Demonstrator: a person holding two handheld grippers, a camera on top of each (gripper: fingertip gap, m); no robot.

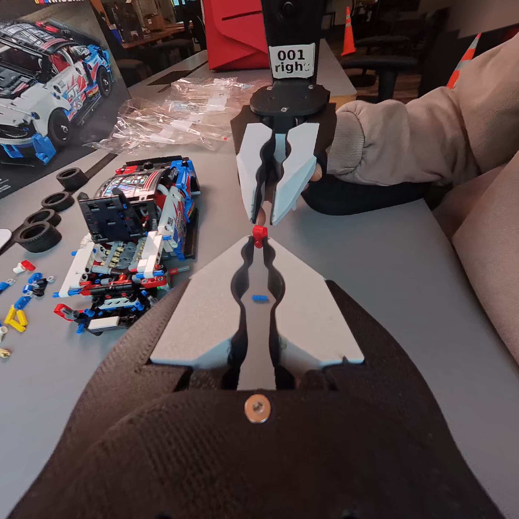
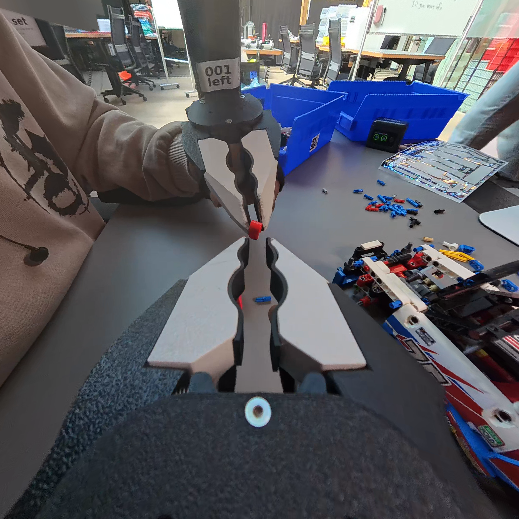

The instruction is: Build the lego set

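My left gripper is shut on a small red Lego connector, pinched at the very fingertips above the grey table. The right wrist view shows the same grasp, with the red connector between the left gripper's tips. My right gripper faces it tip to tip, open and empty, just short of the red piece; it also shows in the left wrist view. A blue pin lies on the table below both grippers. The partly built Lego car stands to the side.
Several black tyres and loose small parts lie left of the car. The set's box and clear bags are behind it. Blue bins, a sticker sheet and a pile of pins lie at the right. My two grippers' fingertips are within a few centimetres of each other.
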